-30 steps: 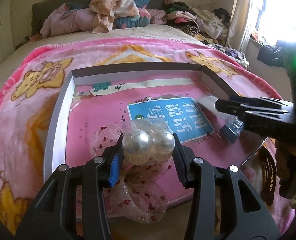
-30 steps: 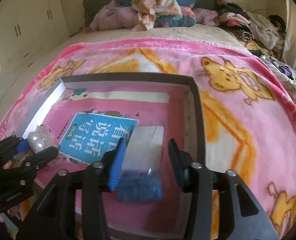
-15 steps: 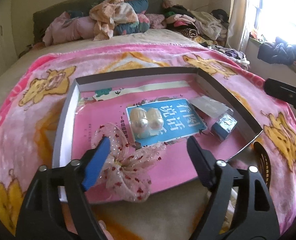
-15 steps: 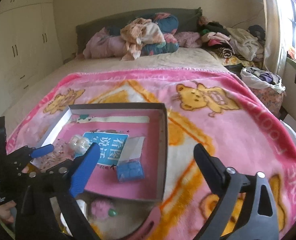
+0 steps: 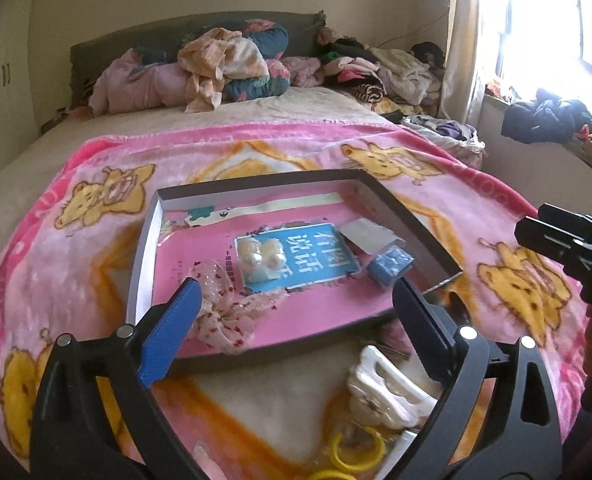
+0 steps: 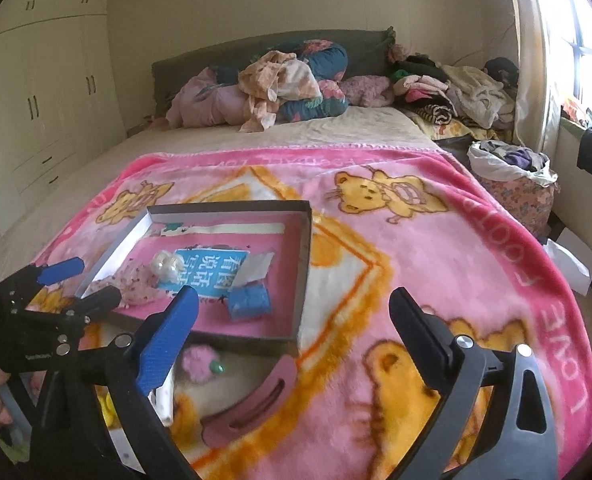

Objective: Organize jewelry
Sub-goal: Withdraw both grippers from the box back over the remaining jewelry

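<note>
A shallow grey box (image 5: 399, 208) (image 6: 303, 264) with a pink lining lies on the pink blanket. In it are a pearl hair clip (image 5: 262, 260) (image 6: 166, 266), a sheer dotted bow (image 5: 224, 312) (image 6: 132, 280), and a small blue packet (image 5: 389, 266) (image 6: 250, 300) with a clear bag (image 5: 365, 236). My left gripper (image 5: 296, 320) (image 6: 78, 282) is open and empty, held back above the box's near edge. My right gripper (image 6: 292, 332) is open and empty, above the blanket right of the box; it also shows at the right edge of the left wrist view (image 5: 563, 240).
Loose items lie in front of the box: a white claw clip (image 5: 383, 388), yellow rings (image 5: 357, 450), a pink pom-pom (image 6: 200, 364), a mauve curved clip (image 6: 252, 404). Piled clothes (image 6: 280, 80) sit at the bed's head. A bag (image 6: 511, 184) stands by the window.
My left gripper let go of the pearl clip in the box, opened and drew back. My right gripper released the blue packet, opened wide and pulled back and up.
</note>
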`<state>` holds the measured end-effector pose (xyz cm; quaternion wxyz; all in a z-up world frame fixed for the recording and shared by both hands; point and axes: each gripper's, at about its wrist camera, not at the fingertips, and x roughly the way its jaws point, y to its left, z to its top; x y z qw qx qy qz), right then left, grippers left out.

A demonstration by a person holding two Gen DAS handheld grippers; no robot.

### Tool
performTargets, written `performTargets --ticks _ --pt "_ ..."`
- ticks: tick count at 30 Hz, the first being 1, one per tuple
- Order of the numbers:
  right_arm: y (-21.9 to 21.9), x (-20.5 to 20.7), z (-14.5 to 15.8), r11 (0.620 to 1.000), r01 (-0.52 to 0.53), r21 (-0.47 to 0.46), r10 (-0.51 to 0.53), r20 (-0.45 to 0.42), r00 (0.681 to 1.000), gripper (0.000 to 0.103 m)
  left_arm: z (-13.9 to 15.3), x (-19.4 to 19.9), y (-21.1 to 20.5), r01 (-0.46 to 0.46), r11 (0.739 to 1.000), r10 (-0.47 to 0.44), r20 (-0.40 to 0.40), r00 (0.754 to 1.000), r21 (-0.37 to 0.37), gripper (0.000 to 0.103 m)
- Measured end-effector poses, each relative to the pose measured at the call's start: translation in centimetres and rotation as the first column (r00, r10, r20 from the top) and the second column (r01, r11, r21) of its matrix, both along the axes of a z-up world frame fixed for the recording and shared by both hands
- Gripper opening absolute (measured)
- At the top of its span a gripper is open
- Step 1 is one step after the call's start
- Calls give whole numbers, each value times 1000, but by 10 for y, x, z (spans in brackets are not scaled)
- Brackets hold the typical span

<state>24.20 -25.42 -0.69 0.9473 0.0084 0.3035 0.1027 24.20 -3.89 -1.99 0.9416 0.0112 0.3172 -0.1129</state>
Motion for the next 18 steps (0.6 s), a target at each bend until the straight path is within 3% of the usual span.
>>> performTargets --ticks 18 --pt "-8 -51 -10 1000 -15 5 15 18 1000 94 3 -48 -3 -5 1000 6 24 1000 -28 88"
